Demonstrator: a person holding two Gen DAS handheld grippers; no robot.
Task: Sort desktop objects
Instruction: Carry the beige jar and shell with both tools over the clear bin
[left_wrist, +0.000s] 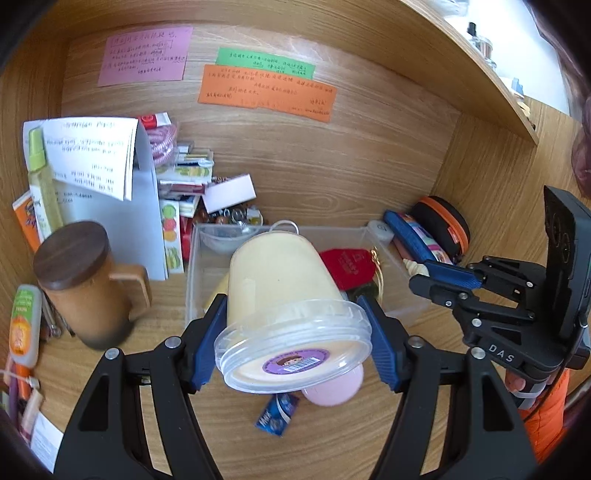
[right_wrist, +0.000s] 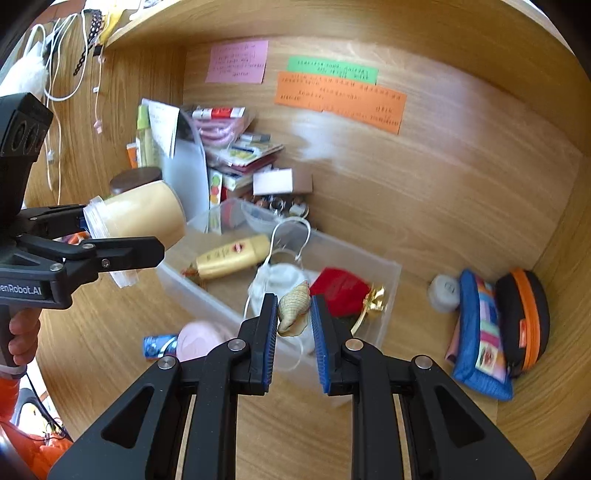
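Observation:
My left gripper (left_wrist: 291, 310) is shut on a clear plastic jar (left_wrist: 284, 291) of pale yellow cream, its lid facing the camera, held above the desk in front of a clear plastic bin (left_wrist: 192, 258). In the right wrist view the same jar (right_wrist: 140, 218) hangs left of the bin (right_wrist: 207, 291). My right gripper (right_wrist: 294, 301) is shut on a small tan seashell (right_wrist: 293, 310), over the bin's near side. In the bin lie a yellow bottle (right_wrist: 232, 256), a white drawstring pouch (right_wrist: 280, 280) and a red pouch (right_wrist: 340, 290). The right gripper (left_wrist: 424, 273) also shows at the right of the left wrist view.
A brown mug with a dark lid (left_wrist: 74, 258) stands left of the bin, with papers and boxes piled behind it. A pink round thing (left_wrist: 332, 387) and a blue packet (left_wrist: 277, 413) lie on the desk in front. A blue pencil case (right_wrist: 480, 332) and a black-orange case (right_wrist: 524, 321) lean in the right corner.

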